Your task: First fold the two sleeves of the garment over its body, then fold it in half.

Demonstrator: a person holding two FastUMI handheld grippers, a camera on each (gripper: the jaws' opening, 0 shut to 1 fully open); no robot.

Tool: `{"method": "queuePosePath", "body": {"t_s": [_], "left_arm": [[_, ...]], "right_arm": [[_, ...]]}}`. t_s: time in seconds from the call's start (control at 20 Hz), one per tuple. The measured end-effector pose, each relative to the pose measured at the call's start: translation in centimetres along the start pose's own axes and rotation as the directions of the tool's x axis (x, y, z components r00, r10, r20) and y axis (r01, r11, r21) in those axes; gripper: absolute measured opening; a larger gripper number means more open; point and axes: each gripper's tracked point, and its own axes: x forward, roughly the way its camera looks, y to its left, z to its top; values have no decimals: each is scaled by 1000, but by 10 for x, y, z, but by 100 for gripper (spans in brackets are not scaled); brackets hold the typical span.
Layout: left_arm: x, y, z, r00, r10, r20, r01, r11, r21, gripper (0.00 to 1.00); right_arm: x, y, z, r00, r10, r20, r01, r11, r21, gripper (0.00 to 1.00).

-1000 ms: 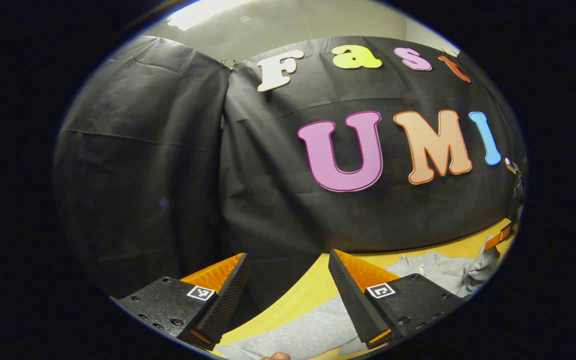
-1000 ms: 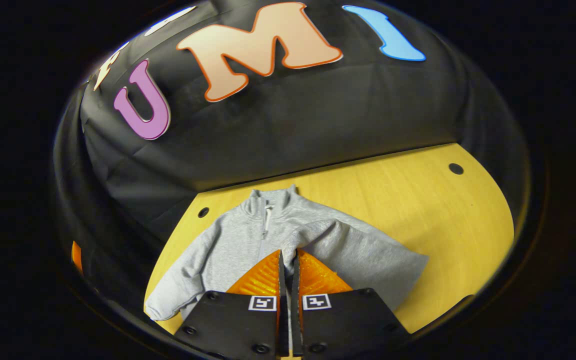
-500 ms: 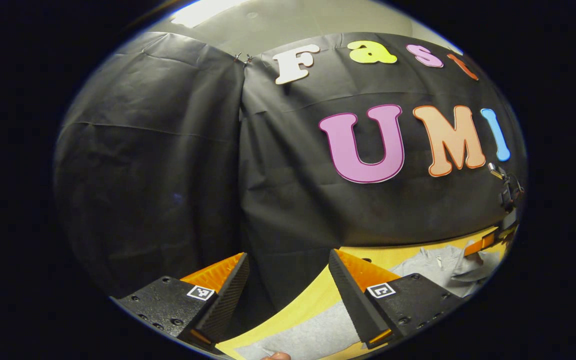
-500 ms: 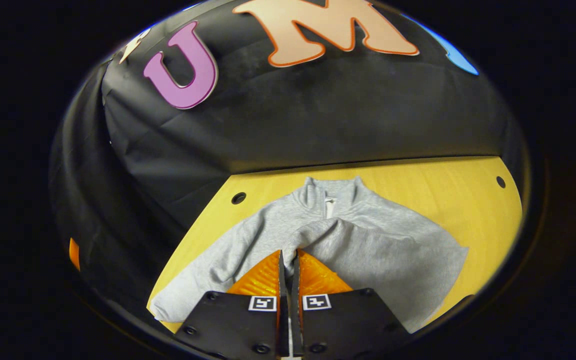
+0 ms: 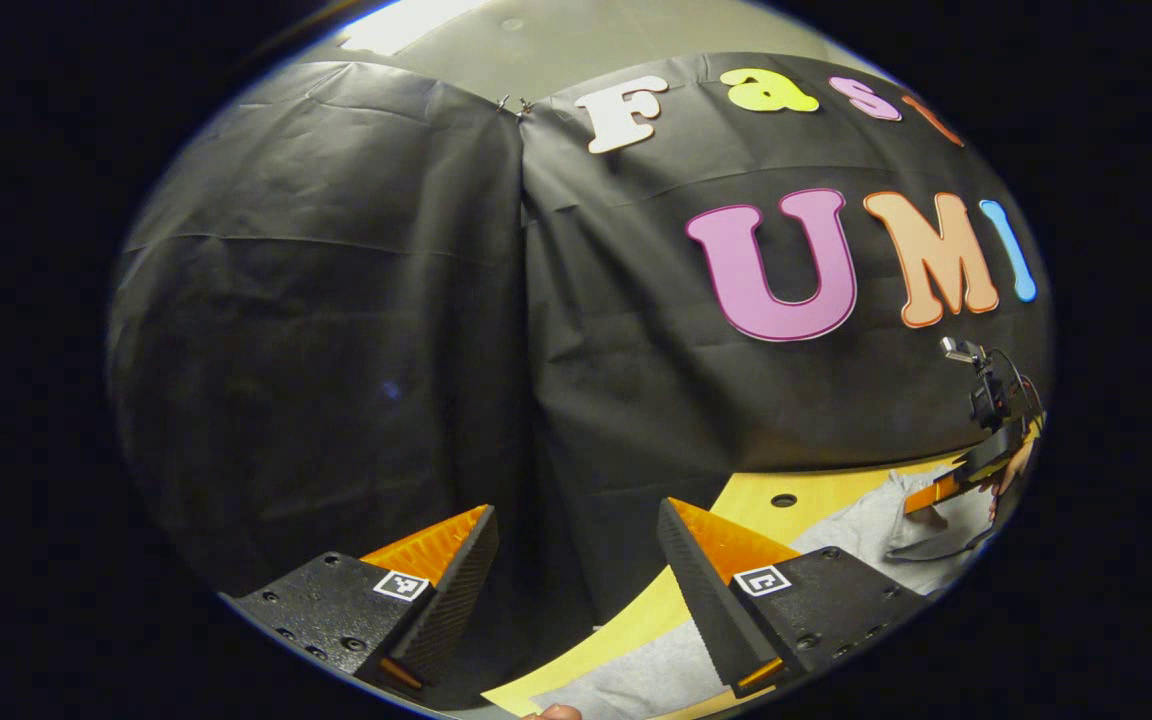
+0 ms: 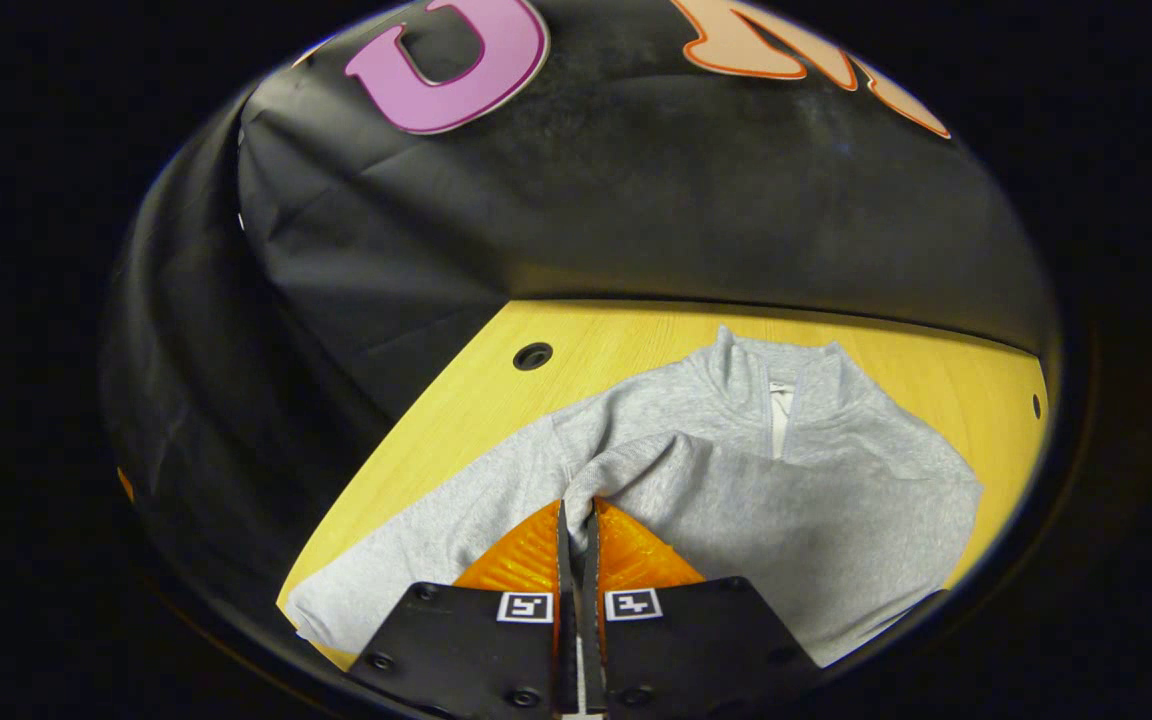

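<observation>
A light grey zip-neck sweater lies flat on the yellow wooden table, collar toward the booth wall. My right gripper is shut on the cuff of one sleeve, which is drawn across the sweater's chest. The other sleeve stretches out flat toward the table's near left edge. My left gripper hangs open with nothing between its fingers, above the table's left edge. Grey fabric lies just below its right finger. In the left gripper view the right gripper pinches cloth at the far right.
Black cloth walls close in the table at the back and left. Round holes sit in the tabletop near the back. A hand holds the far gripper. Bare wood lies between the collar and the wall.
My right gripper has carried the held sleeve leftward across the sweater's body. The left gripper has swung left, staying open; the sweater has slid toward the right edge of its view.
</observation>
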Motion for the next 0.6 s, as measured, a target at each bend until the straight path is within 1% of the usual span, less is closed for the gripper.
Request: {"method": "queuePosePath", "body": {"t_s": [0.05,0.1,0.15,0.2,0.25,0.3,0.35,0.4,0.45,0.5,0.6], "left_arm": [[-1,5,-3,1000,10,-4,-10,1000,3,94],[0,10,-6,1000,18,-11,-18,1000,5,94],[-1,13,-11,1000,25,-17,-24,1000,9,94],[-1,16,-15,999,30,-22,-29,999,13,94],[0,18,-20,999,33,-33,-32,999,15,99],[1,19,-28,998,35,-48,-34,999,16,94],[0,20,-37,997,34,-68,-34,999,15,94],[-1,20,-47,995,34,-90,-33,999,12,99],[0,19,-57,993,31,-111,-30,1000,9,99],[1,15,-67,991,24,-133,-24,1000,3,94],[-1,7,-88,984,5,-180,-7,1000,-11,95]], "right_arm": [[4,2,-5,1000,-3,-13,3,1000,1,5],[3,7,-7,999,18,-28,-18,1000,14,4],[4,12,-11,999,18,-33,-18,1000,21,13],[5,16,-8,999,25,-24,-24,999,22,25],[5,17,-4,999,32,-6,-32,999,23,25],[2,20,2,999,42,14,-42,999,22,43],[0,20,6,999,42,34,-42,999,16,61],[-5,18,10,998,34,51,-35,999,3,79],[-10,16,14,997,28,70,-27,1000,-14,98],[-15,13,19,996,23,92,-20,999,-35,99],[-26,9,26,992,17,129,-8,997,-75,99]]}}
